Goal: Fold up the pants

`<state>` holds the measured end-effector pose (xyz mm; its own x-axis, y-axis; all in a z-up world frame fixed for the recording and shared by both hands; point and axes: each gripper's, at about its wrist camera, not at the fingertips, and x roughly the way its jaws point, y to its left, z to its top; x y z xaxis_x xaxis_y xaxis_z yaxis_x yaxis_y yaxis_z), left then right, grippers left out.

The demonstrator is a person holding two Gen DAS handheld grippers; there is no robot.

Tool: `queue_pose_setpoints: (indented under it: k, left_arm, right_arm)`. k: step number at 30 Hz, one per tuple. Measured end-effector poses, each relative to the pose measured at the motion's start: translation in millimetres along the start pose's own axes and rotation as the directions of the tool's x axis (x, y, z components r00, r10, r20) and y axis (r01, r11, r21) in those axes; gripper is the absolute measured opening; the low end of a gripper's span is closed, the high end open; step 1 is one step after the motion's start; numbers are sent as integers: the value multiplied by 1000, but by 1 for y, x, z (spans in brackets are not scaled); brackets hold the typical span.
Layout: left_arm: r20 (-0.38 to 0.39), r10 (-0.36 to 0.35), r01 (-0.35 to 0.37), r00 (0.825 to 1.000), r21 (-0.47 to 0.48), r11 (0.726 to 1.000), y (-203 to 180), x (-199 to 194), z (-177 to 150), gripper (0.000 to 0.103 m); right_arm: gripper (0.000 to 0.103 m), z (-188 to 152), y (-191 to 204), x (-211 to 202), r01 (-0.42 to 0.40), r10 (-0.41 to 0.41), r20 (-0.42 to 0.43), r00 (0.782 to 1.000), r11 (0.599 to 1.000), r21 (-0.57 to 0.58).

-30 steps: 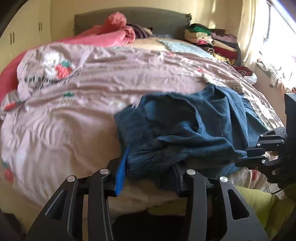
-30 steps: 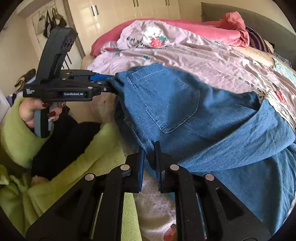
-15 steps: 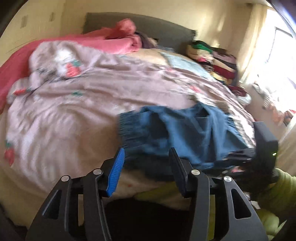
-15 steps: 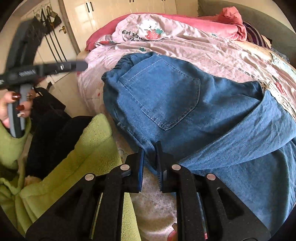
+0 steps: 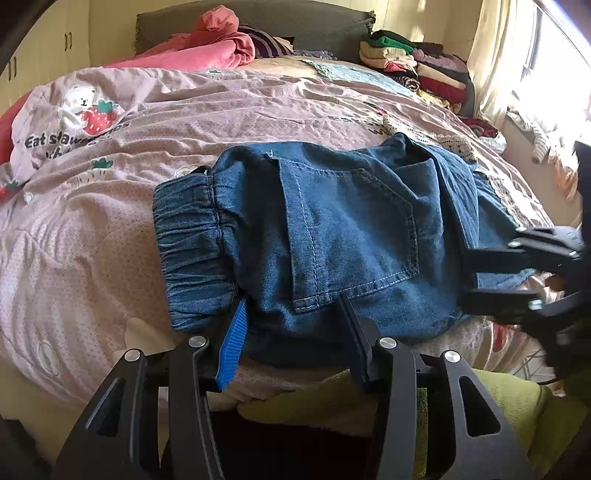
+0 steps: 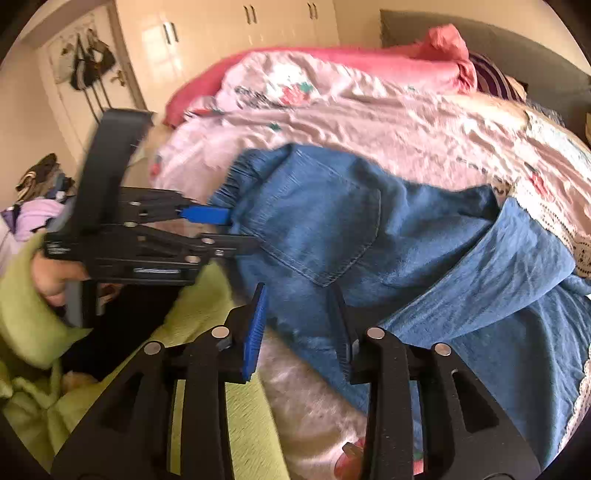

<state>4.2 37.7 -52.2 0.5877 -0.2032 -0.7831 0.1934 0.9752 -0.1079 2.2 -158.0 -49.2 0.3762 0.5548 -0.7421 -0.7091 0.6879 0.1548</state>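
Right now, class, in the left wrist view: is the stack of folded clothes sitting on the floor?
No. The stack of folded clothes rests on the bed, at its far end near the headboard.

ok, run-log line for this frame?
stage: fold laid on bed | jeans: folded, waistband left | left gripper: open, at near edge | right gripper: just been opening, denim between jaws, released | bedspread: under jeans

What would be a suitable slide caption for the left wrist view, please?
Left tool open at the near edge of folded blue denim pants on a pink quilt; right tool open alongside.
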Motion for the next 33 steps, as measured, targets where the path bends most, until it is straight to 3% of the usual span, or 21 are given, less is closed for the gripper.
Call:
queue_pose_setpoints:
  k: [4,11,16,25,28,33]
  left_arm:
    - [3,-14,14,1000,-4,1000,1,2,0,45]
    - [26,-27,27,999,-23,999,3,-1,2,47]
    - [86,-58,64,995,-65,996,4,-29,6,51]
    - [182,-58,66,982,-36,997,-11,-73,26,66]
    - [168,-86,91,982,-21,996,-23,-69,33,75]
    - [120,-142,141,983,19,990,-52,-48,40,75]
  right_arm:
    - [32,-9,-11,29,45,-37,-109,993,996,71]
    - [34,-3,-14,8,12,-8,-31,999,994,110]
    - [39,11,-30,-25,46,-53,42,998,988,149]
    - [59,21,-76,-73,188,-222,134,966,955,230]
    - [65,24,-92,-81,222,-264,139,954,940,260]
    - [70,38,-117,-87,290,-335,128,933,915,280]
